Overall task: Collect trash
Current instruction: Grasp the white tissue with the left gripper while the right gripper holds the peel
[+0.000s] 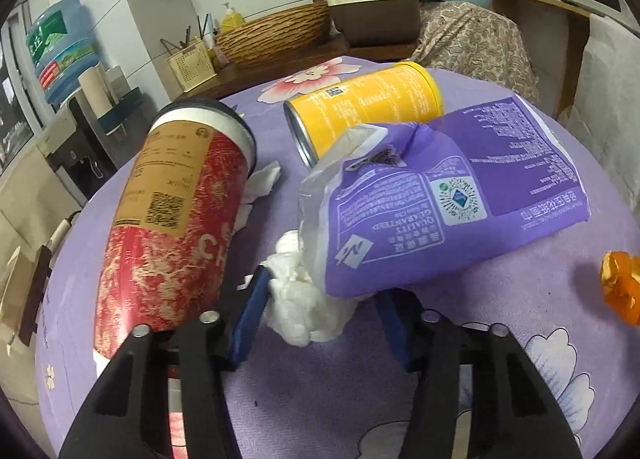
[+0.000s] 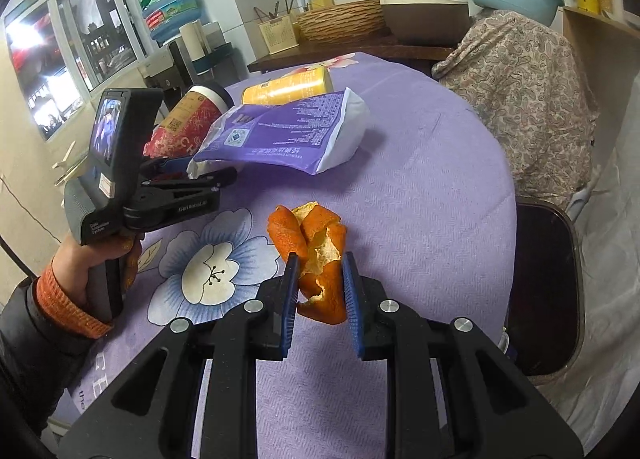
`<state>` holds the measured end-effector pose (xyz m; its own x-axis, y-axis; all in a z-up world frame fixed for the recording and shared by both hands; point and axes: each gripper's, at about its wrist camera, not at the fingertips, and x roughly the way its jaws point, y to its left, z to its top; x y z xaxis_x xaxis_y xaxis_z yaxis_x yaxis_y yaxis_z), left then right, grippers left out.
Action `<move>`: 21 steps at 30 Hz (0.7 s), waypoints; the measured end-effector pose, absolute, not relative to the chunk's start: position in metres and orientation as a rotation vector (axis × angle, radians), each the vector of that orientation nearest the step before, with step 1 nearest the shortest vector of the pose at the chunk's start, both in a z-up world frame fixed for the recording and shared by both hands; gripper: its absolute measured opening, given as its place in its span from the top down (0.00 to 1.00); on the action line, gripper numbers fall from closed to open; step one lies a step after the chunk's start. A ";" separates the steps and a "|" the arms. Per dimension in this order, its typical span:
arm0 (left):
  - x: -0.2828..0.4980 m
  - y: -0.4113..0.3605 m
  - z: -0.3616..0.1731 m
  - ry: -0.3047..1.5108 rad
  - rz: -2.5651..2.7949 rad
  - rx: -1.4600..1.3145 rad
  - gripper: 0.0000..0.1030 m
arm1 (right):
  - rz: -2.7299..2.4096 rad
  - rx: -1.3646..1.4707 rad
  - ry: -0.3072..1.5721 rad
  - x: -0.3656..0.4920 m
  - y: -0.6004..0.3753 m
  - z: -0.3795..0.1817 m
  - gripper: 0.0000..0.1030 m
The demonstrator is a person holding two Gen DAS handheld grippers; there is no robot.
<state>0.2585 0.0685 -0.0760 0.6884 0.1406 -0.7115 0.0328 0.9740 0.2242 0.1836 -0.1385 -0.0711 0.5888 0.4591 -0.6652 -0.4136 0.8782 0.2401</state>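
The right gripper [image 2: 320, 287] was clamped on a curled orange peel [image 2: 320, 251], light and brittle, best held mid-body. The left gripper [image 1: 320, 299], part-closed, bracketed a soft white crumpled tissue wad [image 1: 304, 299] under the purple plastic wrapper [image 1: 440, 195]; contact could not be confirmed.

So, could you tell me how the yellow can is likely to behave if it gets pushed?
The yellow can lies on its side, so it would probably roll. Its end looks open and empty, so likely light. The purple bag overlaps it and might block it.

Purple tissue pack [image 1: 460, 195]: "QUALITY GUARANTEED", printed upside down beside its QR code.
Red paper cup [image 1: 176, 219]: letters "CH".
Left gripper [image 2: 192, 189]: "GenRobot.AI"; grip reads "Data Acquisition System".
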 end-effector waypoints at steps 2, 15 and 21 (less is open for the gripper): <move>0.256 0.069 -0.074 0.807 0.059 0.231 0.59 | 0.511 0.067 0.787 0.183 -0.140 -0.071 0.78; 0.236 0.070 -0.062 0.766 0.052 0.168 0.74 | 0.509 0.075 0.775 0.178 -0.146 -0.077 0.78; 0.200 0.077 -0.045 0.717 0.028 0.092 0.74 | 0.524 0.086 0.762 0.169 -0.147 -0.075 0.78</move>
